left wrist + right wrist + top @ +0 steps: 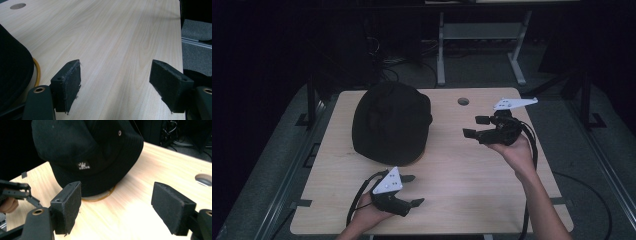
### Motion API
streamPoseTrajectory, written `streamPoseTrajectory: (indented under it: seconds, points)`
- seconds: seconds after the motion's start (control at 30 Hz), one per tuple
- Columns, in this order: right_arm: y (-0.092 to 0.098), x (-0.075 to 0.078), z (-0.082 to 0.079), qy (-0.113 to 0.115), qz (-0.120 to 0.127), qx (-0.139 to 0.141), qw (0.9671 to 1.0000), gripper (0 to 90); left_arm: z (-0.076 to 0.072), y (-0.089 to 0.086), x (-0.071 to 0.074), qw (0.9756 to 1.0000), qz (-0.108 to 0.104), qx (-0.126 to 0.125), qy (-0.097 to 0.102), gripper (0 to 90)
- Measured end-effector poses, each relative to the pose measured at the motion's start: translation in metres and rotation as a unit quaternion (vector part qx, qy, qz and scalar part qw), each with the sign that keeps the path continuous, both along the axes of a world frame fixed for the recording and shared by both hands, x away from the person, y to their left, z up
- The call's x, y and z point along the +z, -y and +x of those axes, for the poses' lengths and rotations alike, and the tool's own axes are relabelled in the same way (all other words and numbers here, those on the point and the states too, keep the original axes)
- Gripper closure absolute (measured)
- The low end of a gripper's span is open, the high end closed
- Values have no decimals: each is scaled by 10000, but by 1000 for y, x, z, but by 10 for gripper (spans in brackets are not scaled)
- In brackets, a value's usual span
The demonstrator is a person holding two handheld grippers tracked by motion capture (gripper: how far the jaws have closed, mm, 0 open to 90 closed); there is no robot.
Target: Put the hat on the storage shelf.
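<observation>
Much is staying out of reach here: the room beyond the table is sitting in near darkness in the high view, so that only the pale legs of a desk frame (484,45) and a tangle of cables (384,55) on the grey floor are showing through, and the person is being cut off at the bottom edge, with only forearms and hands coming in. The black bucket hat (392,122) is lying on the far left part of the light wood table (472,190), hiding almost all of whatever is under it; only a thin yellow-orange rim (100,197) is peeking out at its near edge, and what that belongs to cannot be told. A small white label (83,165) is showing on the hat's side in the right gripper view, its lettering too small to read. Nearest the person, the left gripper (410,190) is hovering low over the table's near edge, just in front of the hat, its jaws standing wide apart with only bare wood between the pads (72,82). Farther off and to the right, the right gripper (476,126) is being held up above the table, pointing toward the hat, jaws likewise spread wide and gripping nothing. Beyond it a round cable hole (463,101) is sitting near the table's far edge.
</observation>
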State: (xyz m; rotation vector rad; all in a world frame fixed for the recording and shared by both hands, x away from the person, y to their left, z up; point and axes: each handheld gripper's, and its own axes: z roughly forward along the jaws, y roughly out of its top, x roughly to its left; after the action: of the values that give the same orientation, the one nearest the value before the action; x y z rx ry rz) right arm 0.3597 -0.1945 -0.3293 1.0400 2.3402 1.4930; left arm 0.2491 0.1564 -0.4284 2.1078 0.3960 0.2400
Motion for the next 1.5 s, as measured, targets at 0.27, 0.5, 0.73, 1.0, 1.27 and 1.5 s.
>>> streamPoseTrajectory:
  seconds: [0.27, 0.5, 0.73, 1.0, 1.27, 1.5]
  points:
    - [15, -18, -8, -102, 37, -103, 9999, 235, 1, -1, -1, 10000, -32, 26, -31, 240]
    - [27, -25, -17, -135, 93, -187, 9997, 235, 1, -1, -1, 10000, -30, 21, -41, 235]
    - [38, -35, -26, -196, 117, -246, 9994, 235, 1, -1, -1, 10000, -30, 27, -55, 234]
    - [47, -46, -34, -286, 159, -308, 9990, 235, 2, -1, -1, 10000, -20, 27, -71, 233]
    - [56, -55, -43, -334, 196, -370, 9986, 232, 2, -2, -2, 9999, 18, 39, -93, 233]
    - [63, -63, -50, -386, 209, -436, 9981, 225, 2, -2, -2, 9999, 2, 48, -127, 231]
